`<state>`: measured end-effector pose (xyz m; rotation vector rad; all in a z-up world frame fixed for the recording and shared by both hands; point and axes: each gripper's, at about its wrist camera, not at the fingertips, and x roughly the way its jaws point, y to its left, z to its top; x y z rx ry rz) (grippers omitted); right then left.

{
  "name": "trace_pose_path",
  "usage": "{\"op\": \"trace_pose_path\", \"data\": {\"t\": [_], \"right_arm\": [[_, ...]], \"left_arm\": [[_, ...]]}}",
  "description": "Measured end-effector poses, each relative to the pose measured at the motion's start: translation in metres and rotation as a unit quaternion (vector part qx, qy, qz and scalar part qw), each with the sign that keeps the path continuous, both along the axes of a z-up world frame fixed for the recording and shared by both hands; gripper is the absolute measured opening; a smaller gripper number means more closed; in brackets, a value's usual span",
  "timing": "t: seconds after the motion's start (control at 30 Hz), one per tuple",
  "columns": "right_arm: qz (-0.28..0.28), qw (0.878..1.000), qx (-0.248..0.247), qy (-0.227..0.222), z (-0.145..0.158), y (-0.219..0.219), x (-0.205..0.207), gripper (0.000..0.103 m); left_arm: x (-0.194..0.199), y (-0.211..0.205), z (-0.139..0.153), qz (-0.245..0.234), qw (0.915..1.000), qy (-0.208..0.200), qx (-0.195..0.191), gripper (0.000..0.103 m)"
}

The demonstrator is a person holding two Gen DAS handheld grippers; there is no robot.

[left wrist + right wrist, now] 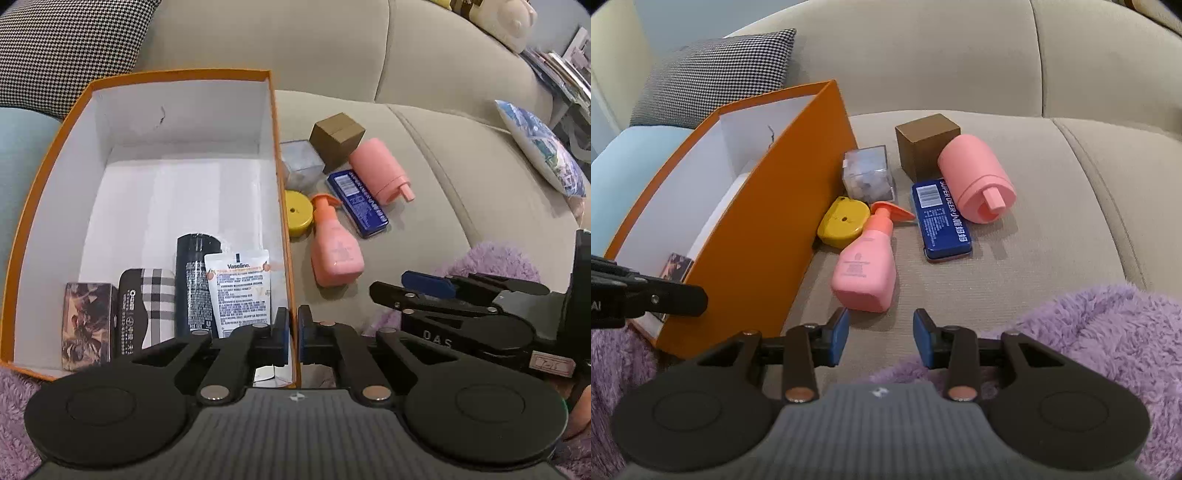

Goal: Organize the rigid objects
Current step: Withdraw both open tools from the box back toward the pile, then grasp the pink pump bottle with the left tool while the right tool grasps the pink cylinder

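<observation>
An orange box (pixel 279 147) with a white inside sits on the sofa. In it lie a patterned box (pixel 86 325), a plaid case (pixel 155 302), a dark bottle (pixel 194 280) and a Vaseline sachet (pixel 242 288). My left gripper (pixel 293 338) is shut on the box's right wall at its near end. Beside the box lie a pink pump bottle (pixel 866 266), a yellow case (pixel 844 221), a blue tin (pixel 942 221), a pink cylinder bottle (pixel 975 181), a clear cube (pixel 868 173) and a brown cube (pixel 925 144). My right gripper (pixel 881 338) is open and empty, just short of the pump bottle.
A houndstooth cushion (pixel 716 74) and a light blue cushion (pixel 631 155) lie behind the box. A purple fluffy blanket (pixel 1089 332) covers the near edge of the seat. A printed cushion (pixel 543 147) lies far right.
</observation>
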<state>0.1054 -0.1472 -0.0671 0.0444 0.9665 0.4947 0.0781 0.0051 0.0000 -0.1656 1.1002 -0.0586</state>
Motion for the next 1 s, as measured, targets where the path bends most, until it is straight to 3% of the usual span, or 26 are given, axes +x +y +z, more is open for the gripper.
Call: {"op": "trace_pose_path", "data": {"t": [0.4, 0.53, 0.63, 0.73, 1.0], "right_arm": [[-0.030, 1.000, 0.001, 0.003, 0.004, -0.010, 0.021, 0.040], [-0.042, 0.999, -0.008, -0.010, 0.007, -0.017, 0.030, 0.041], [-0.055, 0.998, -0.008, -0.009, 0.005, -0.026, 0.040, 0.041], [-0.064, 0.998, -0.001, -0.005, 0.004, -0.034, 0.049, 0.041], [-0.052, 0.999, 0.001, -0.009, 0.001, -0.048, 0.065, 0.041]], "left_arm": [[0.019, -0.014, 0.001, -0.018, 0.9995, 0.009, 0.022, 0.007], [0.027, -0.027, 0.017, -0.027, 0.9951, -0.031, 0.090, 0.013], [0.040, -0.038, 0.030, -0.046, 0.9951, -0.046, 0.074, 0.014], [0.060, -0.058, 0.029, -0.071, 0.9960, -0.027, 0.045, 0.019], [0.129, -0.096, -0.023, -0.091, 0.9859, 0.094, 0.104, 0.026]]}}
